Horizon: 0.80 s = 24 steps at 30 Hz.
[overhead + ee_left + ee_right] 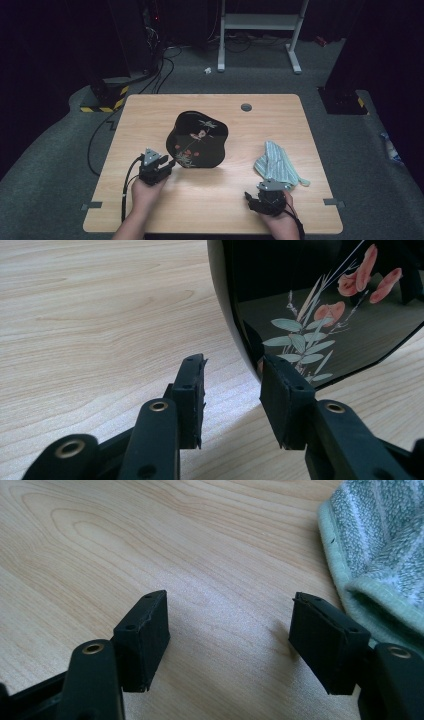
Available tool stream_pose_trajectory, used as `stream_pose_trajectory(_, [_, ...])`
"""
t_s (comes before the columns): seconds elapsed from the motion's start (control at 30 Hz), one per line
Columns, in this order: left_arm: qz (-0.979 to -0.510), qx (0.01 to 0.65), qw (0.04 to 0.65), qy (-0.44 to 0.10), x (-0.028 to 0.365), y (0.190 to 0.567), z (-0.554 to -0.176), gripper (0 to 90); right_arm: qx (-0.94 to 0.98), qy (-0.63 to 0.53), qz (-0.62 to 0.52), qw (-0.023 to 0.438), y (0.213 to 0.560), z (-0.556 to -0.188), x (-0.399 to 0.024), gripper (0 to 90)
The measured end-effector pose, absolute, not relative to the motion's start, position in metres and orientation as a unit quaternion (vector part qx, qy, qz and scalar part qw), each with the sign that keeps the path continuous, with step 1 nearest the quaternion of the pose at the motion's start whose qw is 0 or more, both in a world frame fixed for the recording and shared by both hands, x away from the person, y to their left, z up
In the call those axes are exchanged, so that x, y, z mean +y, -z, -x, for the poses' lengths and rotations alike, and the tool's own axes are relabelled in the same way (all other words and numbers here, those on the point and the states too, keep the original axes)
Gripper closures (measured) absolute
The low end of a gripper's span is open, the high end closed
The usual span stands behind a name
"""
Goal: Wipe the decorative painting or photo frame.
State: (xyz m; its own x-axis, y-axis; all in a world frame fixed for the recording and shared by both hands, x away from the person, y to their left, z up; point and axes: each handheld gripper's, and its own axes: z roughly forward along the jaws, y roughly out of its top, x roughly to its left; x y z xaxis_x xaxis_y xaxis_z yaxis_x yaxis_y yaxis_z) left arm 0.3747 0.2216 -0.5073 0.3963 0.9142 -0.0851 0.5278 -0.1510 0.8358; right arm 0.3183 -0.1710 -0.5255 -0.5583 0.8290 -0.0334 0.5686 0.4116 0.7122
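A black lacquered tray (197,140) with painted flowers sits near the middle of the bench (150,107), its near-left edge lifted off the wood. The left tool (167,166) is at that edge with its jaws apart; in the left gripper view the rim of the tray lies between them, one pad looks to be against it, the other stands clear. I judge this to be the moment of getting a hold on the tray, and the next move calls for closing on the rim without letting it slide.

The right tool (256,199) rests low at the near right, jaws apart over bare wood, just beside a striped green cloth (276,162).

How the tray stays tilted is hard to make out, and its underside is hidden.
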Motion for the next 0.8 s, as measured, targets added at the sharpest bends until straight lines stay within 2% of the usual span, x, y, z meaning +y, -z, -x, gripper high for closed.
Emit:
stream_pose_trajectory(0.4, [-0.728,0.497,0.411,-0.232,0.222,0.508,-0.373,61.8,0.817,-0.334,-0.429,0.193,0.526,-0.318,-0.171,31.7])
stream_pose_trajectory(0.8, [-0.740,0.499,0.388,-0.231,0.236,0.515,-0.352,56.3,0.822,-0.335,-0.423,0.184,0.525,-0.327,-0.167,30.0])
